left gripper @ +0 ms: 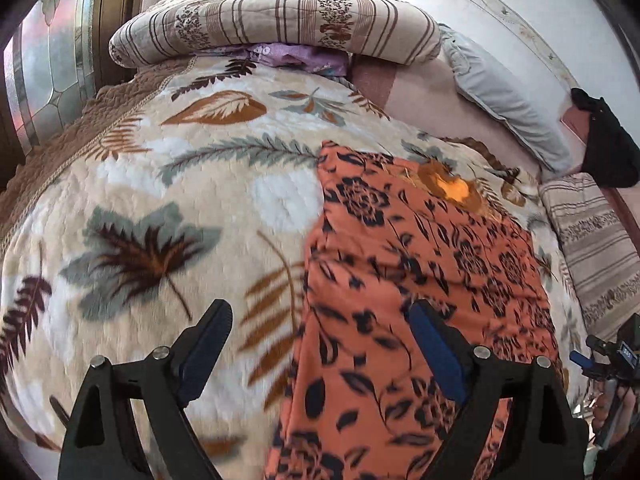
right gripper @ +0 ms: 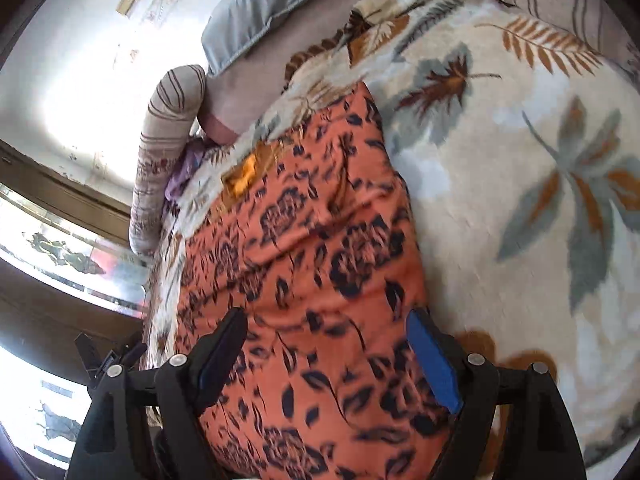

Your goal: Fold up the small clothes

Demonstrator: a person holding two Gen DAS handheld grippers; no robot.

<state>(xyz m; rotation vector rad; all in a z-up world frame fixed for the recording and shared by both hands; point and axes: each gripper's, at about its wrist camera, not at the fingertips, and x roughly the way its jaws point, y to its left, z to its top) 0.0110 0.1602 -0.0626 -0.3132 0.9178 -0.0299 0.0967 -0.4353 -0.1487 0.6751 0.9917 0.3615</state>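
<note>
While both jaws gape empty, left tool and right tool overhang orange garment

This is a bedroom in a home. A bed is covered with a fleece blanket printed with leaves. A striped, rolled quilt and a grey pillow lie at its edges. A patterned glass door stands beside the bed.
</note>
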